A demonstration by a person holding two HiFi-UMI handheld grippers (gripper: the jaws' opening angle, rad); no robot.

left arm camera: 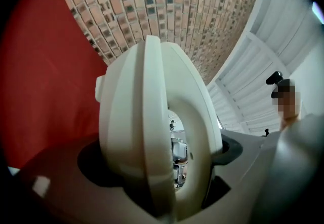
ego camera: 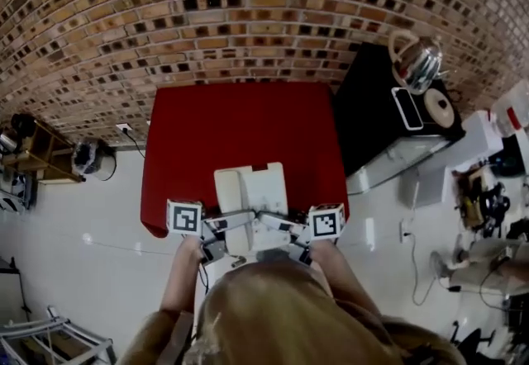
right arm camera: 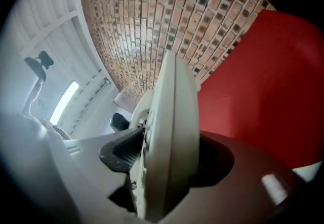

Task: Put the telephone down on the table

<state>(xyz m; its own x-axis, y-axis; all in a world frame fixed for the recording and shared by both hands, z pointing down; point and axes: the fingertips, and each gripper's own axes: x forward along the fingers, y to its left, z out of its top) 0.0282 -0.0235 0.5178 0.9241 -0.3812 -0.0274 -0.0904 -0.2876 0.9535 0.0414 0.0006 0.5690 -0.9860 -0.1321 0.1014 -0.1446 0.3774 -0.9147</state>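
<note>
A cream telephone (ego camera: 252, 194) hangs level between my two grippers over the near edge of the red table (ego camera: 240, 120). My left gripper (ego camera: 223, 228) is shut on the telephone's left side and my right gripper (ego camera: 287, 229) on its right side. In the left gripper view the telephone (left arm camera: 147, 126) fills the gap between the jaws of the left gripper (left arm camera: 162, 164), with the red table (left arm camera: 40, 76) at the left. In the right gripper view the telephone's thin edge (right arm camera: 172, 126) is clamped in the right gripper (right arm camera: 167, 164), and the red table (right arm camera: 263, 81) lies to the right.
A brick wall (ego camera: 248, 8) stands behind the table. At the right is a black cabinet (ego camera: 376, 116) with a metal kettle (ego camera: 417, 62) and other gear on it. A wooden shelf (ego camera: 37, 153) stands at the left on the white floor (ego camera: 74, 223).
</note>
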